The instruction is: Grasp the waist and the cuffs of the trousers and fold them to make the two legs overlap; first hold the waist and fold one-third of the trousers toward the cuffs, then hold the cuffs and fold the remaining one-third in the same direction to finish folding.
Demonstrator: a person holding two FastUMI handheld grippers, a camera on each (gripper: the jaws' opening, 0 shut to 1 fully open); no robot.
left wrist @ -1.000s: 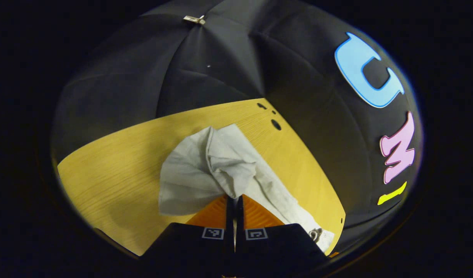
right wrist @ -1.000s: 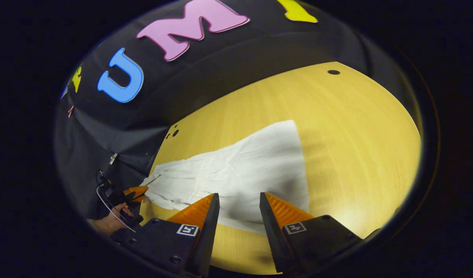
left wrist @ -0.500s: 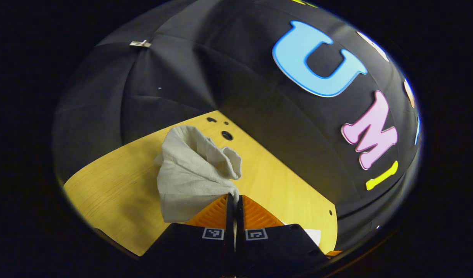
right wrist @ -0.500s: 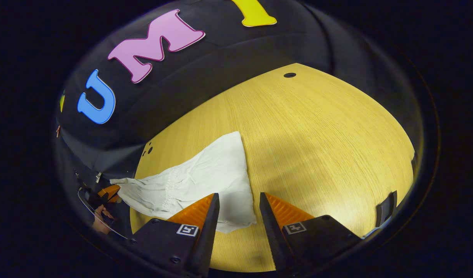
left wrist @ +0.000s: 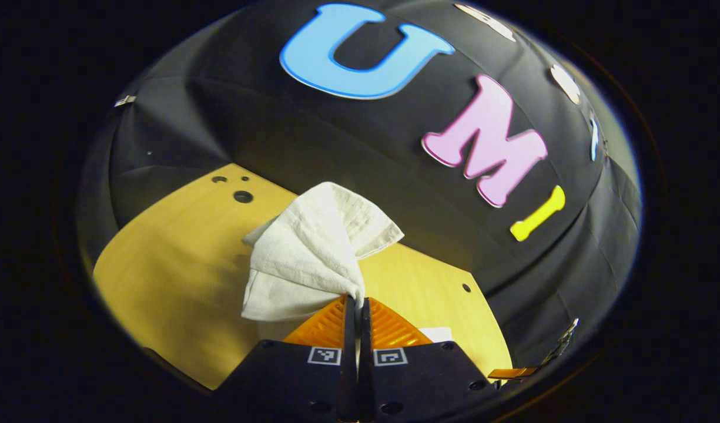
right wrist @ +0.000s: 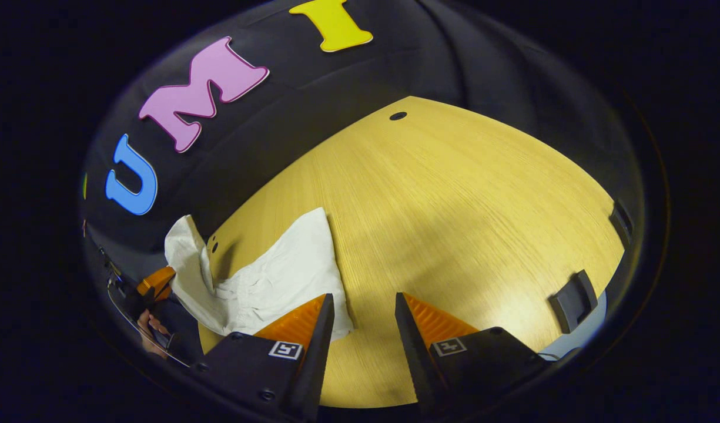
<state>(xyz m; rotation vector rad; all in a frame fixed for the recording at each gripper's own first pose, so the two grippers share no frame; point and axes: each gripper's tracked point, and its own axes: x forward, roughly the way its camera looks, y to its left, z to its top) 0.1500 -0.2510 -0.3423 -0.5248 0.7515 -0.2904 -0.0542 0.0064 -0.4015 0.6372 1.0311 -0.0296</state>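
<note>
White trousers [left wrist: 312, 252] bunch up in front of my left gripper [left wrist: 356, 301], which is shut on a fold of the cloth and holds it above the yellow wooden table [left wrist: 171, 264]. In the right gripper view the same trousers [right wrist: 271, 276] trail from the lifted end down onto the table [right wrist: 454, 211] at the left. The left gripper [right wrist: 154, 285] and the hand holding it show at the far left edge there. My right gripper [right wrist: 362, 305] stands open over the table, just right of the cloth, with nothing between its fingers.
A dark clip-like bracket [right wrist: 571, 299] sits at the table's right edge in the right gripper view. Small round holes [left wrist: 242, 196] mark a table corner. The black cloth wall [left wrist: 336, 147] rises close behind the table.
The left gripper has lifted and swung with the trousers' end, gathering the cloth up off the table. The right gripper's view has shifted rightward, leaving the cloth farther to its left.
</note>
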